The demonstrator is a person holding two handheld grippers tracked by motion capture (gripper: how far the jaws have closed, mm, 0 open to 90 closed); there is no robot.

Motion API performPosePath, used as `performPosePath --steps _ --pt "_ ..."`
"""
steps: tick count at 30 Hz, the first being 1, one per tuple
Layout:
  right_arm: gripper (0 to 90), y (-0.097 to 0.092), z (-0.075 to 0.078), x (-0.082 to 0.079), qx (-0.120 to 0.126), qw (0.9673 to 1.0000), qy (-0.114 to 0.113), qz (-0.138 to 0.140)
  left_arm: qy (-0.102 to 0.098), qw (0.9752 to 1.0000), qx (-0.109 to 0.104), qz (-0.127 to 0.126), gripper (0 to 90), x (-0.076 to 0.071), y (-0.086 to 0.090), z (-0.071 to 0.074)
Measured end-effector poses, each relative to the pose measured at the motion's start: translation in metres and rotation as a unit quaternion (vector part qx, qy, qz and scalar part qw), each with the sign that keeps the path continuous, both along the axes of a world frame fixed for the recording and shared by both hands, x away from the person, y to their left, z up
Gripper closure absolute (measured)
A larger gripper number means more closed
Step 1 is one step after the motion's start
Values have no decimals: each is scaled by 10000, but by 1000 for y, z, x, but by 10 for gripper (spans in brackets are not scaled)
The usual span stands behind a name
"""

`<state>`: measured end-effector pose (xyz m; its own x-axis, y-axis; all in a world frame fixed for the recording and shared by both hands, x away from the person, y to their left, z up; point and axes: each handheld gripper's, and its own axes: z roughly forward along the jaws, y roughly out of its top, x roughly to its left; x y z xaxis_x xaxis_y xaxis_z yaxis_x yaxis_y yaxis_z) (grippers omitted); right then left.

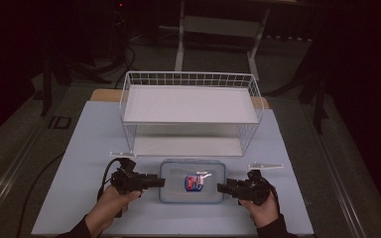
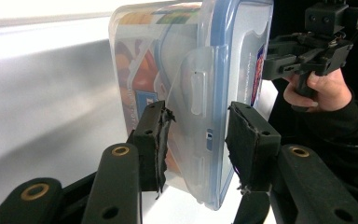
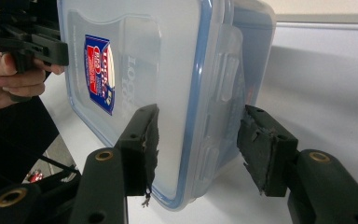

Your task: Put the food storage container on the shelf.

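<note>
With both grippers flanking the clear blue-rimmed plastic lidded box (image 1: 192,181) on the pale surface (image 1: 79,163), I'm lining up.
Left gripper (image 2: 196,140) and right gripper (image 3: 198,144) gape around side latches; I'd squeeze evenly, level.

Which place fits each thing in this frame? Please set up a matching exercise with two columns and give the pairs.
Things:
1. clear plastic food box with blue-rimmed lid
2. white wire shelf rack
3. left tool
4. right tool

Places:
A. at the box's right end
B. far side of the table
C. between the two tools
D. at the box's left end

Pairs: 1-C, 2-B, 3-D, 4-A
</note>
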<state>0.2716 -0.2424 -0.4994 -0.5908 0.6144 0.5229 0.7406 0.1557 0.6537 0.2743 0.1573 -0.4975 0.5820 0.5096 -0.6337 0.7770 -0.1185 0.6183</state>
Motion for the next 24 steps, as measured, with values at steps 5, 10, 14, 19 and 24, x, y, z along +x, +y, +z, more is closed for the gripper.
performPosePath --steps 5,10,14,19,24 --pt "482 0 9 4 22 9999 -117 -53 -170 9998 -55 91 575 5 -1 10" --pt "482 0 21 13 70 9997 -206 -116 -282 9994 -69 164 574 10 -1 18" --pt "482 -1 30 23 116 9994 -282 -173 -377 9988 -125 273 573 17 -3 26" --pt "481 -2 41 39 183 9990 -328 -233 -474 9978 -192 411 573 27 -5 30" --pt "482 0 45 54 184 9987 -376 -290 -565 9966 -264 534 569 40 -4 28"
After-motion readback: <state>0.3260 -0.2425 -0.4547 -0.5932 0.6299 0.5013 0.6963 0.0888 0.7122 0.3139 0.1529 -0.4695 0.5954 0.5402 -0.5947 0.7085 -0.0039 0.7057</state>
